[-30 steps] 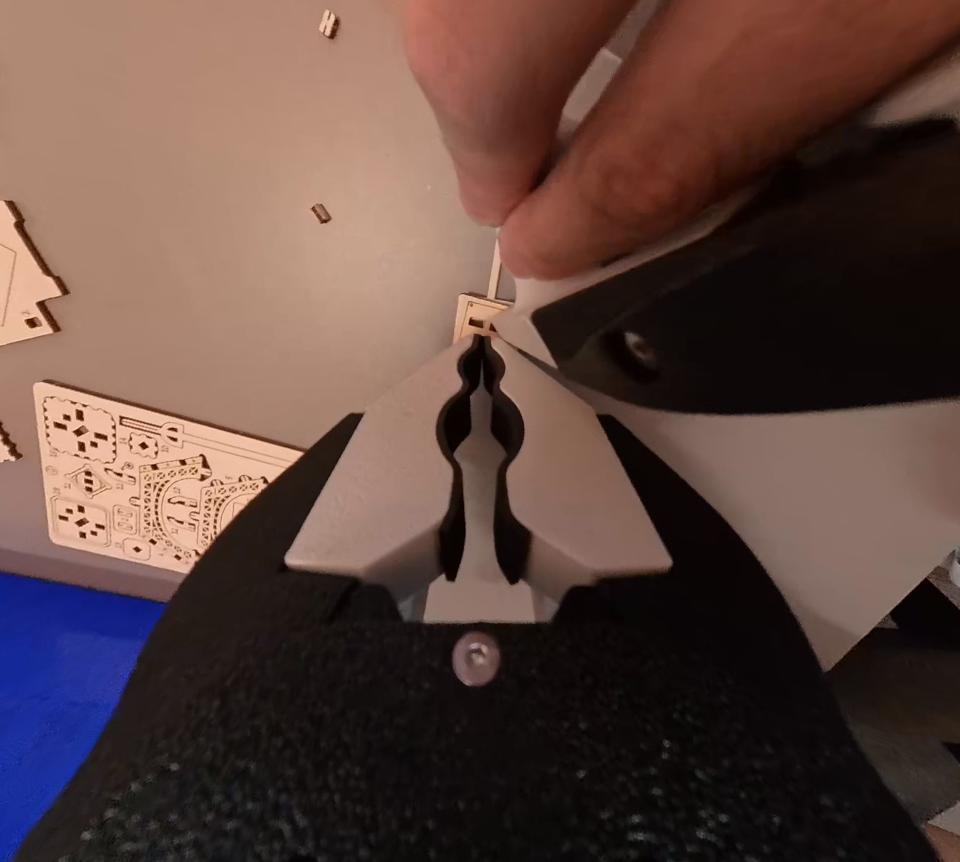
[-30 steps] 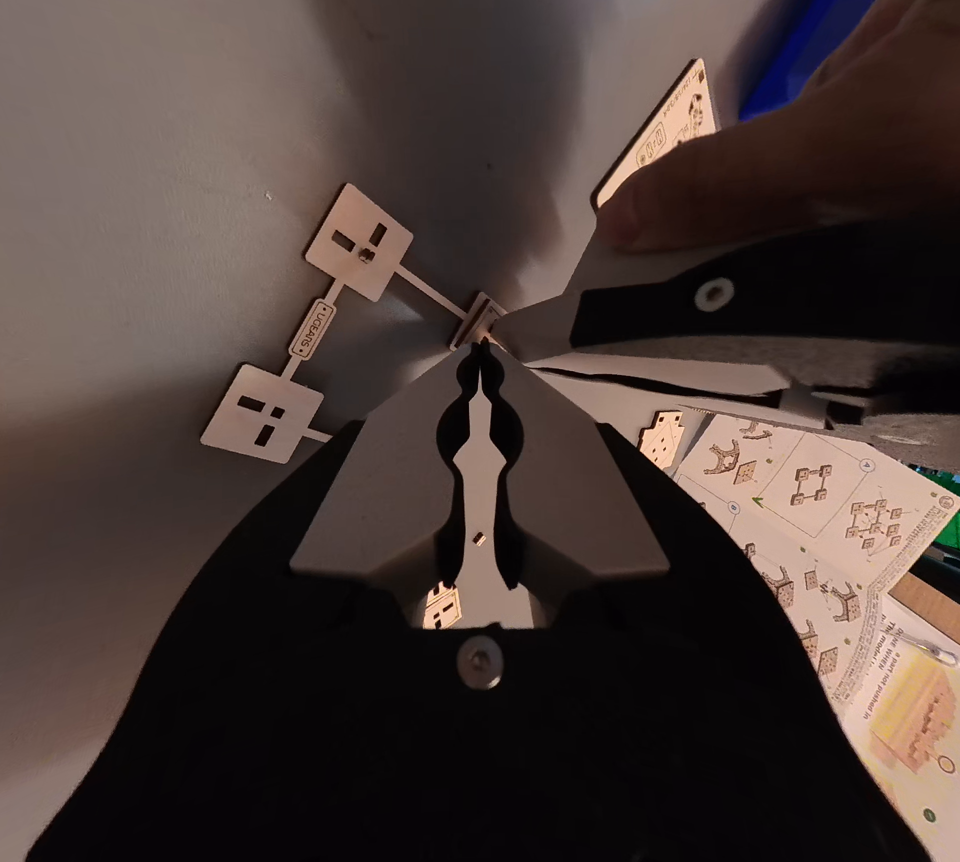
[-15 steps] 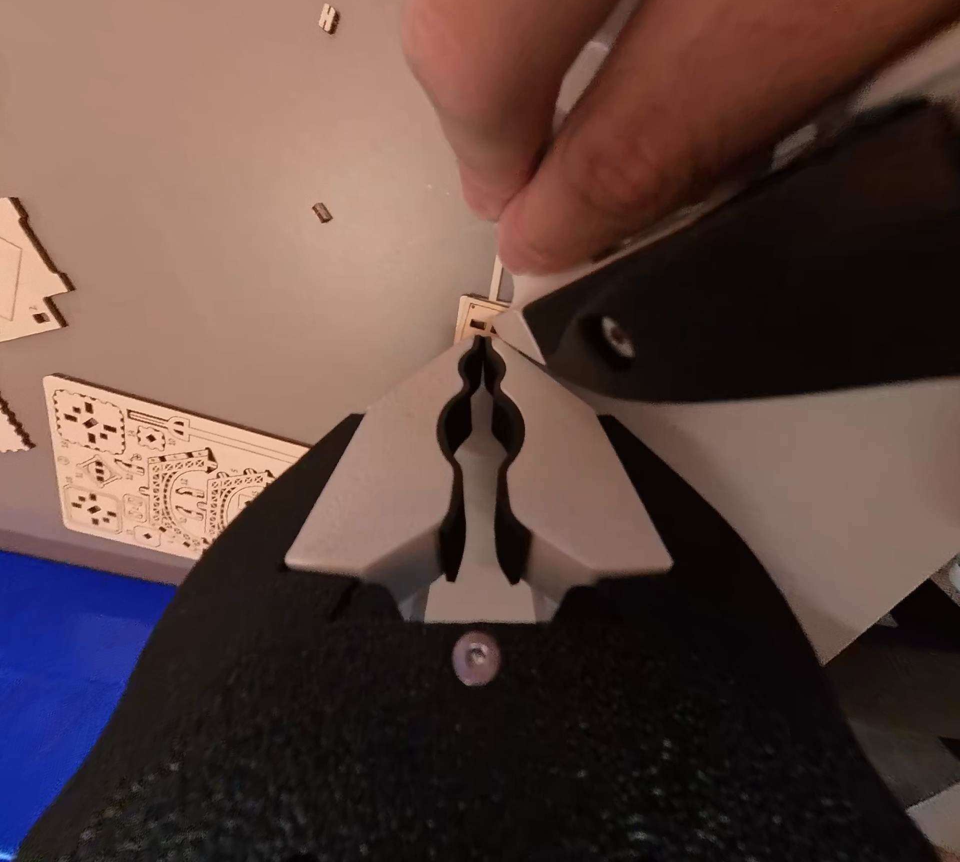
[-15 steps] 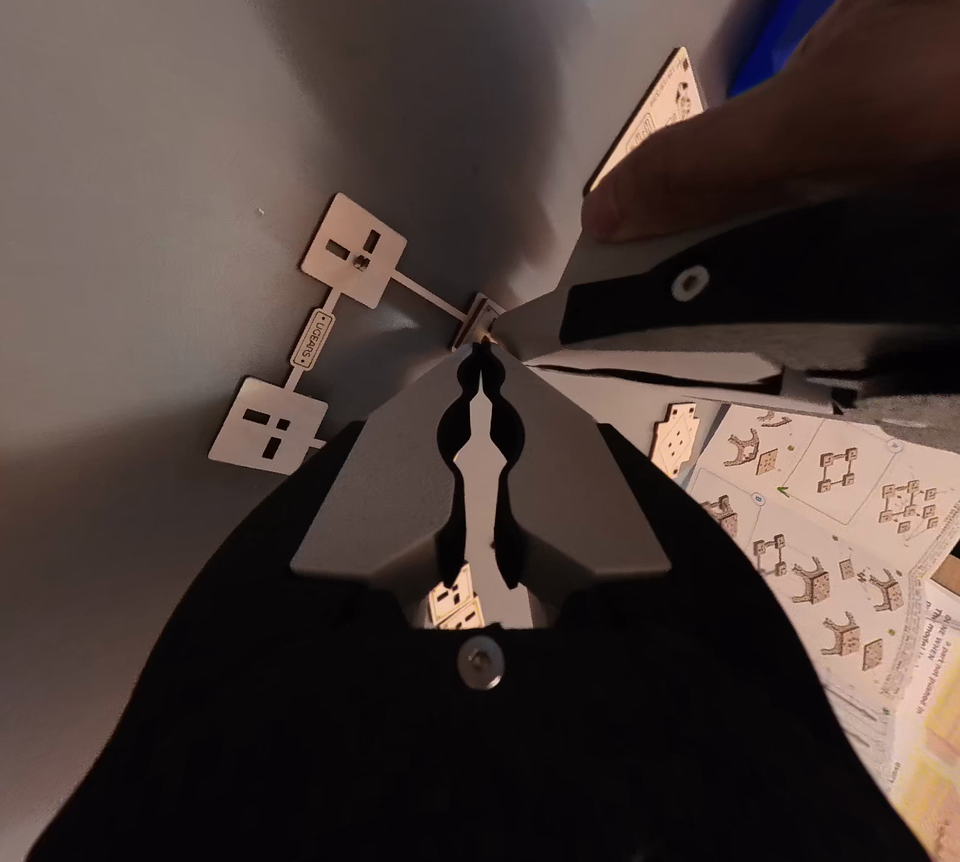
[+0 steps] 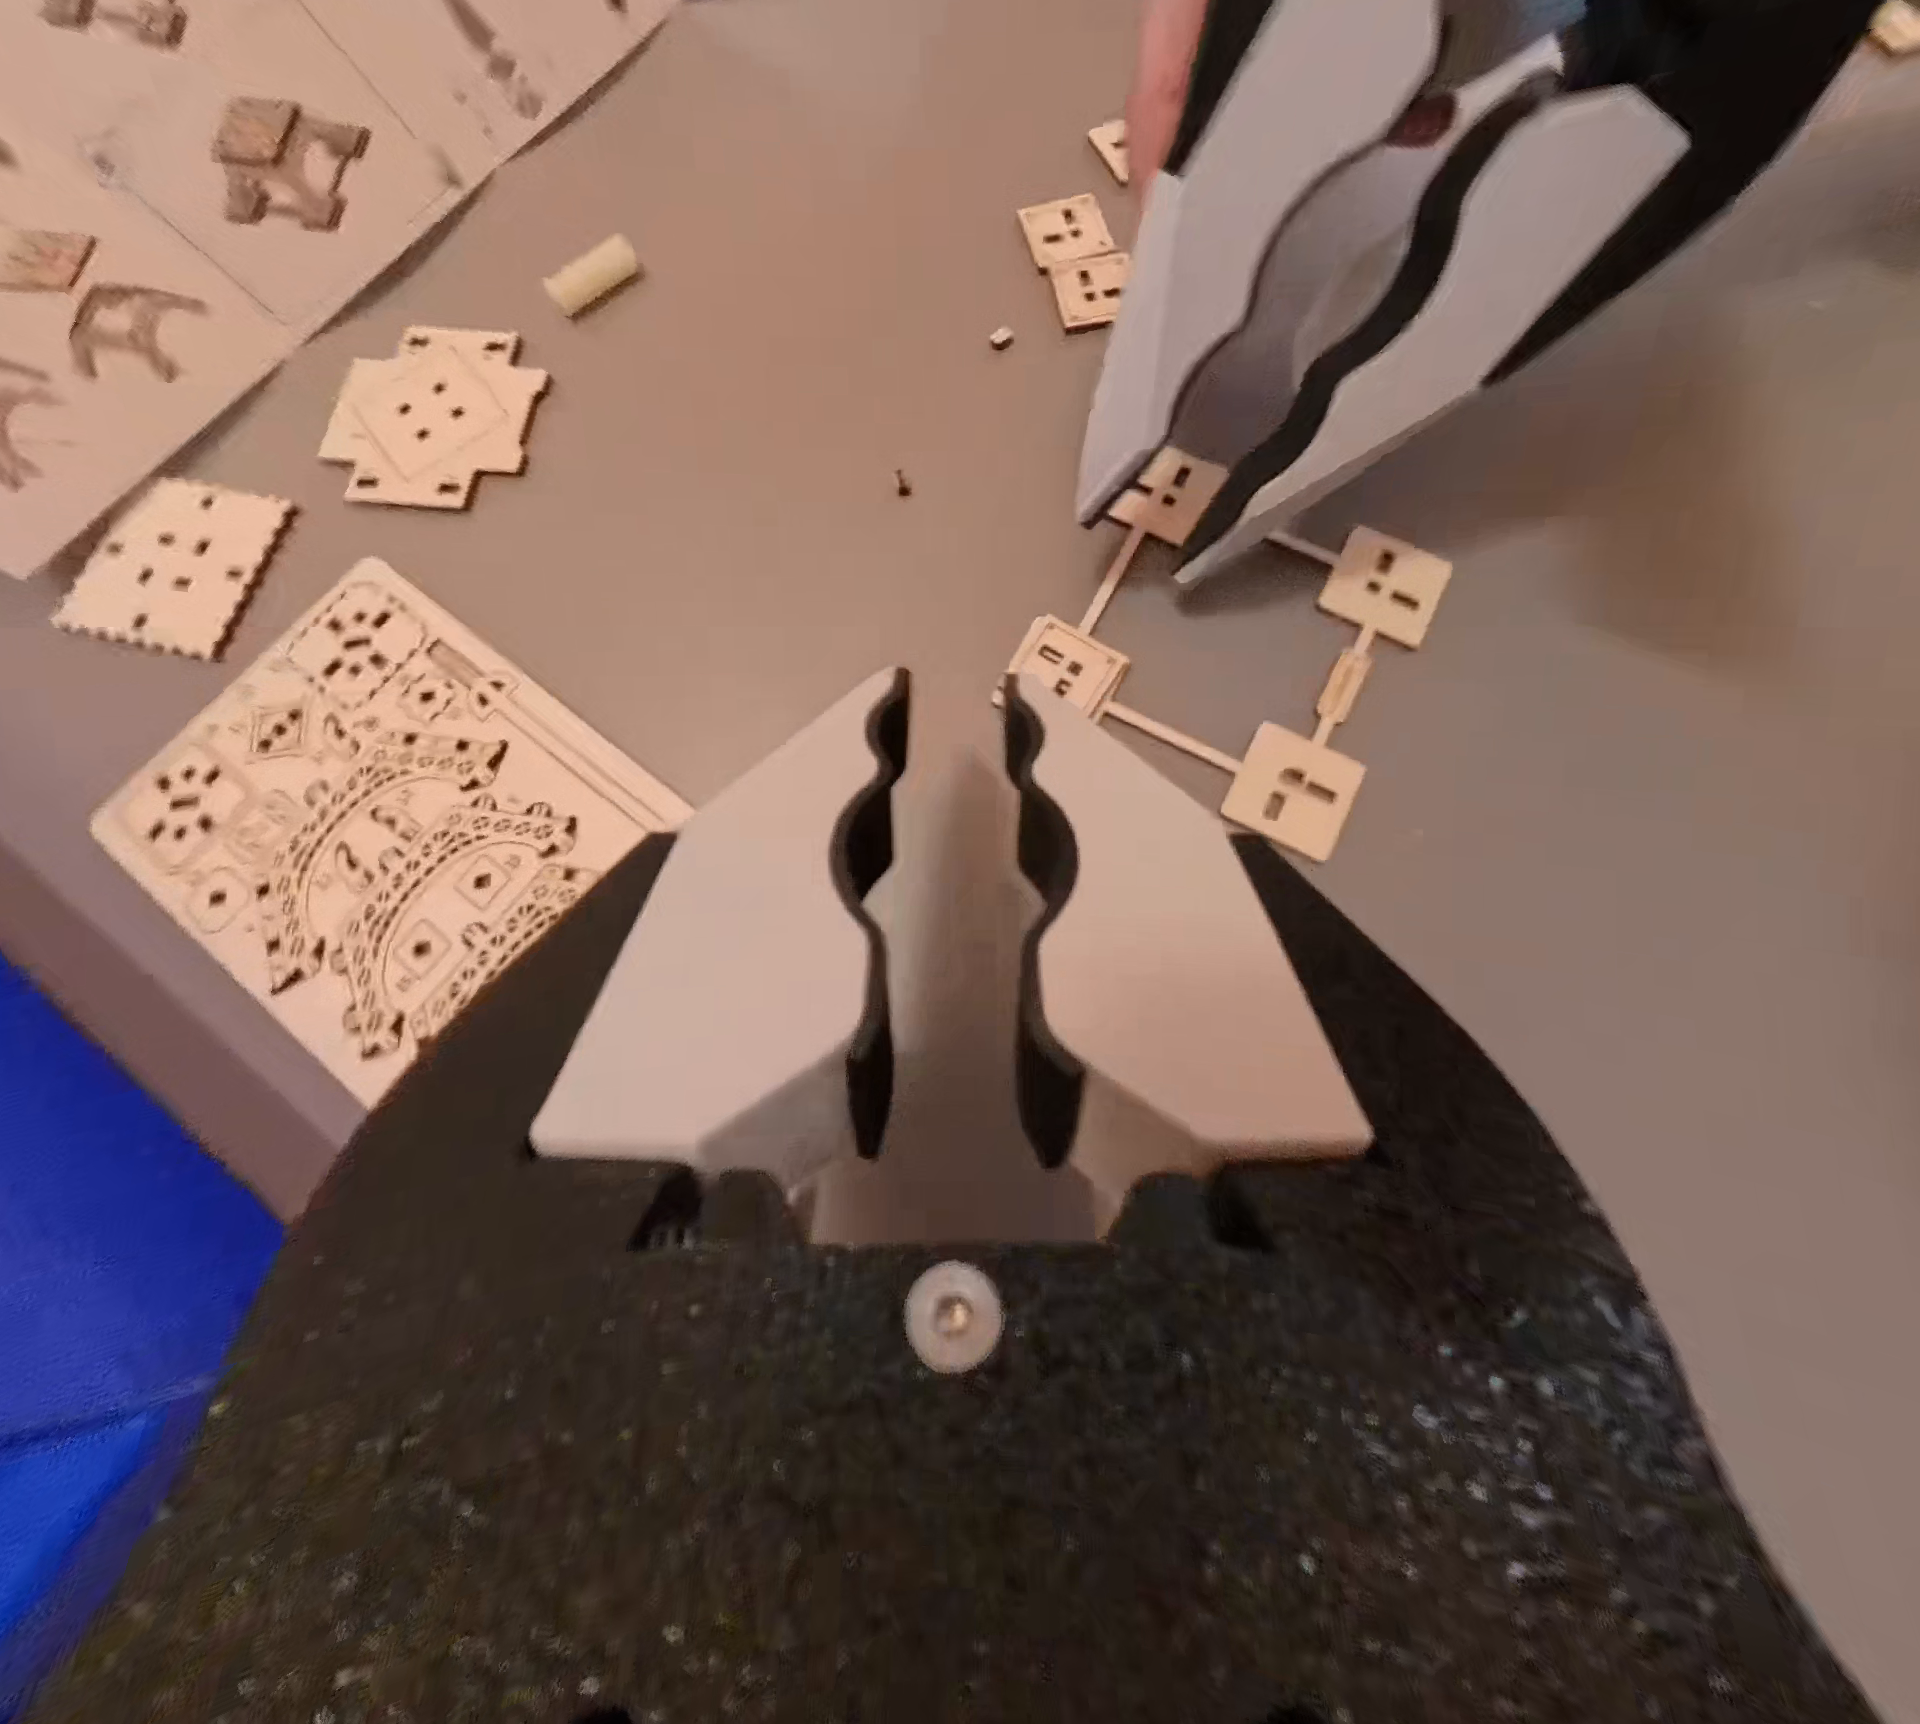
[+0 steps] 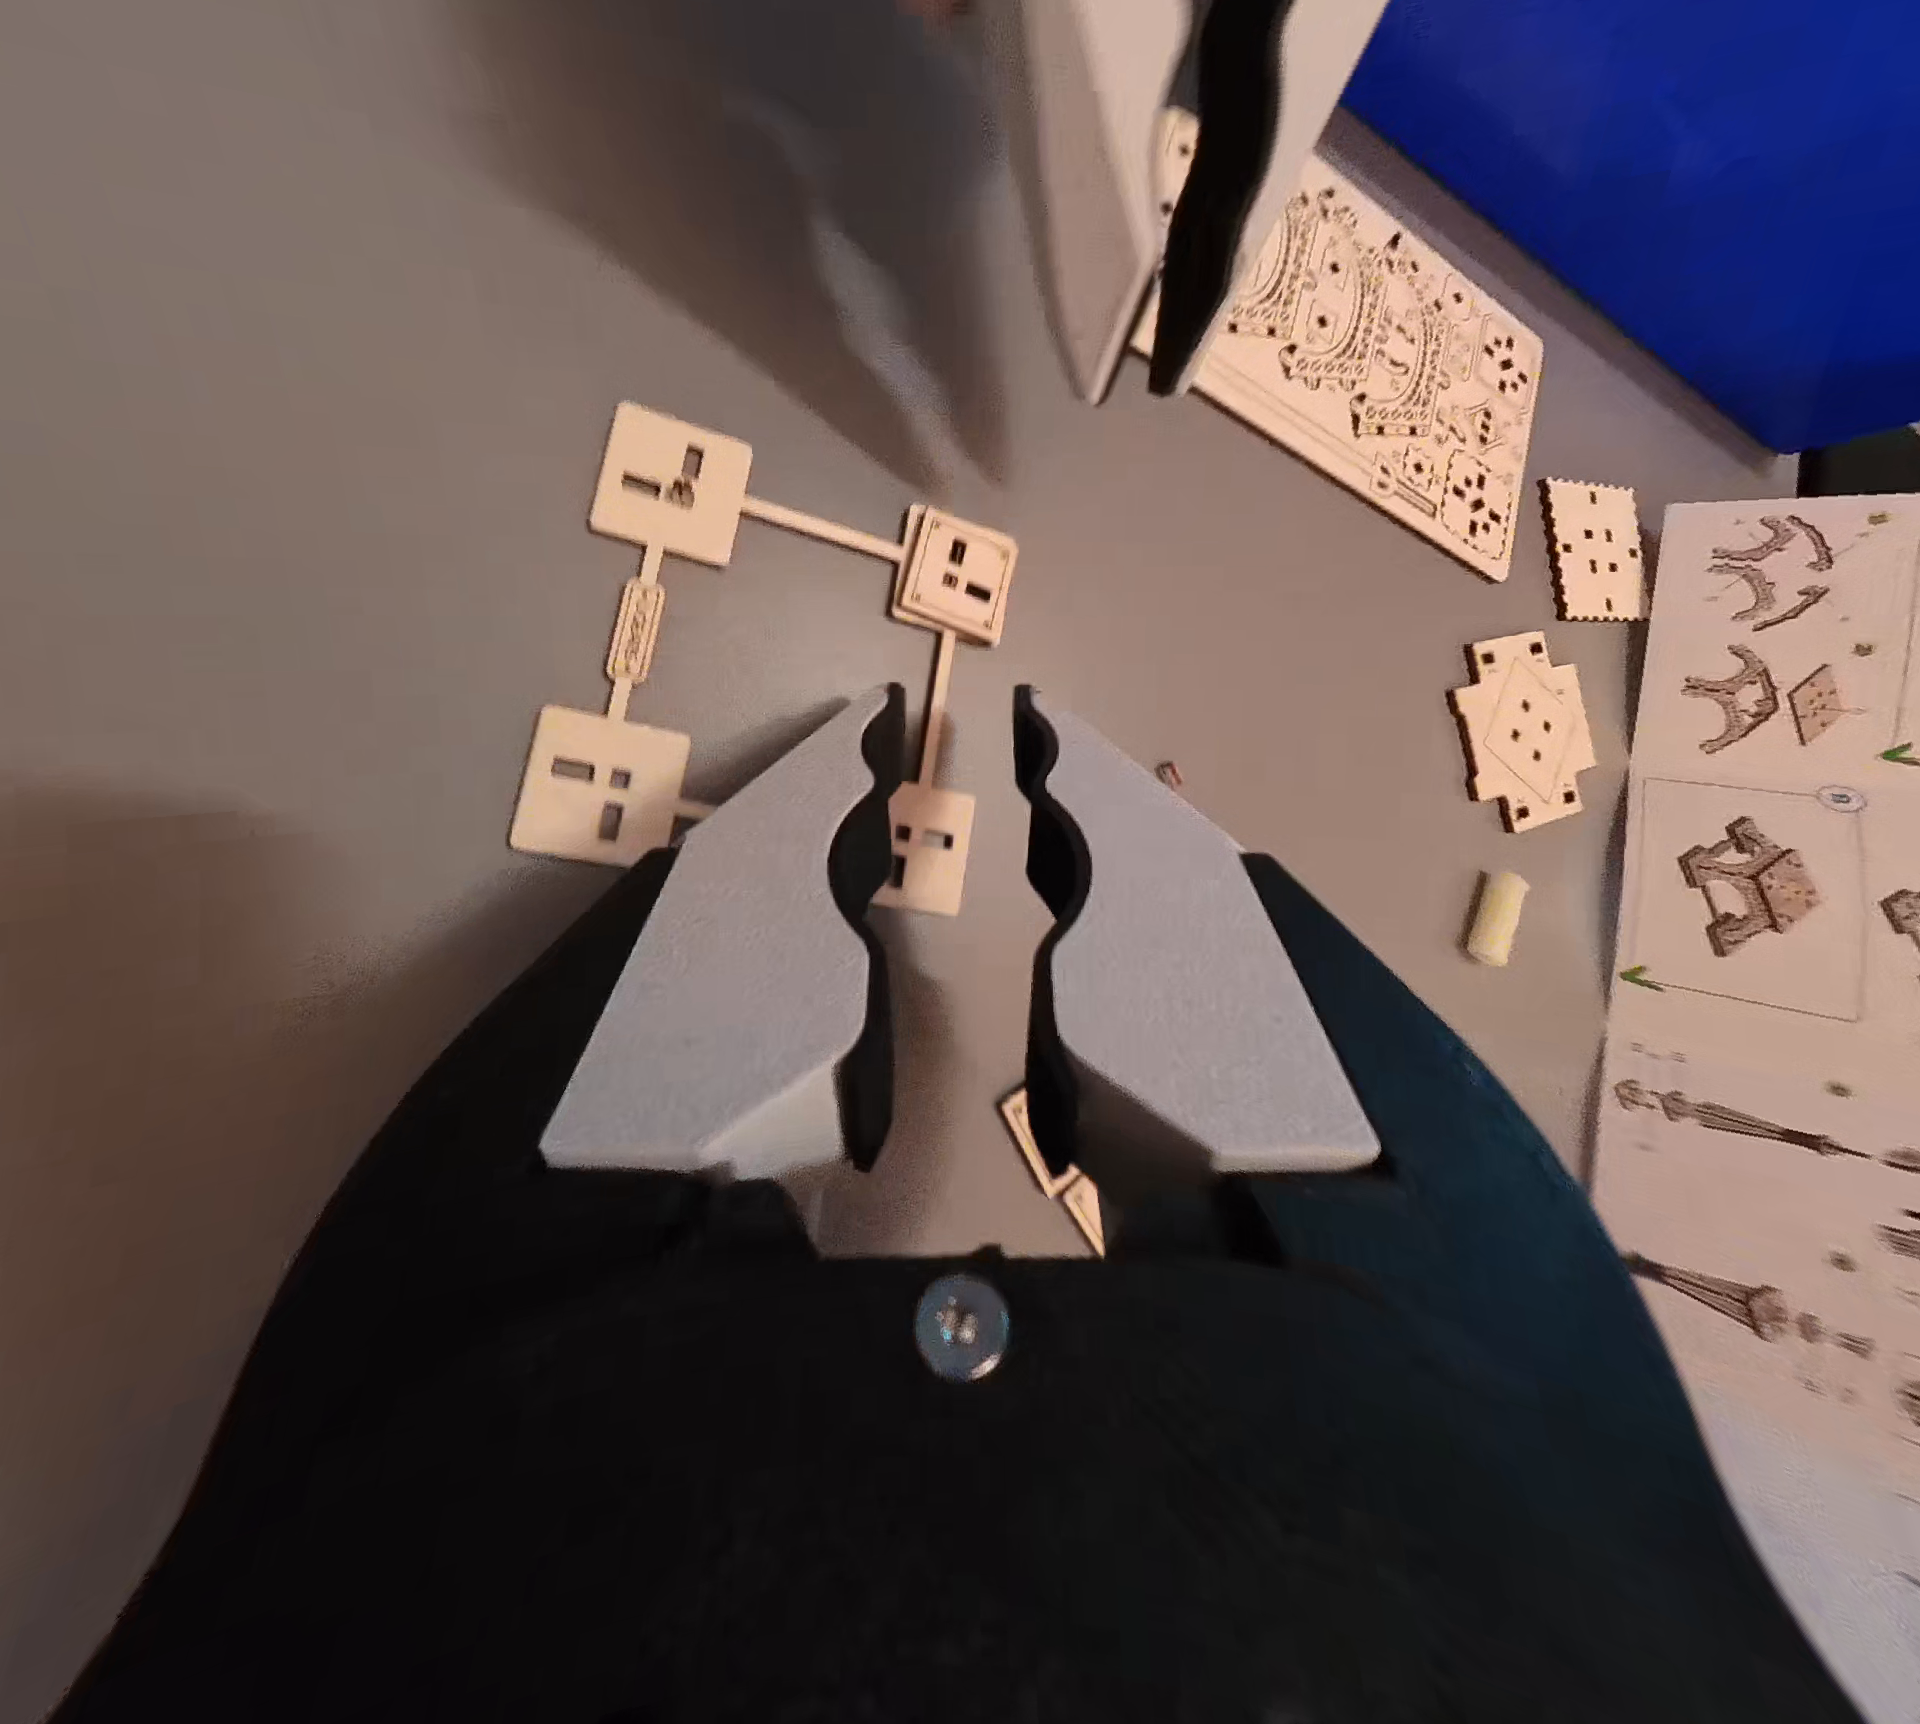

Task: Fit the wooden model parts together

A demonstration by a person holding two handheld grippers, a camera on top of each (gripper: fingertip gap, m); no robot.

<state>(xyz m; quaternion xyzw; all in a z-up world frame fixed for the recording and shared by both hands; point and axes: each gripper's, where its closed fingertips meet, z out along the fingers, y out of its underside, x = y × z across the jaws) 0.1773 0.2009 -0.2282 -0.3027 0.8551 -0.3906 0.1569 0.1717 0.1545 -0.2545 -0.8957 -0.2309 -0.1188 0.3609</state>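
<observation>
**A:** Both your grippers are empty with jaws parted: the left gripper hangs just short of the wooden frame of four squares lying flat on the grey table, and the right gripper is above the frame's near square.

**B:** How should I go in?

**A:** I'd pinch a square by its edges, not the thin connecting strips, which look fragile. One corner square seems to carry a second piece stacked on it, so keep that seated.

**B:** Anything unclear?

**A:** Whether that stacked piece is fully pressed home; motion blur hides it
</observation>
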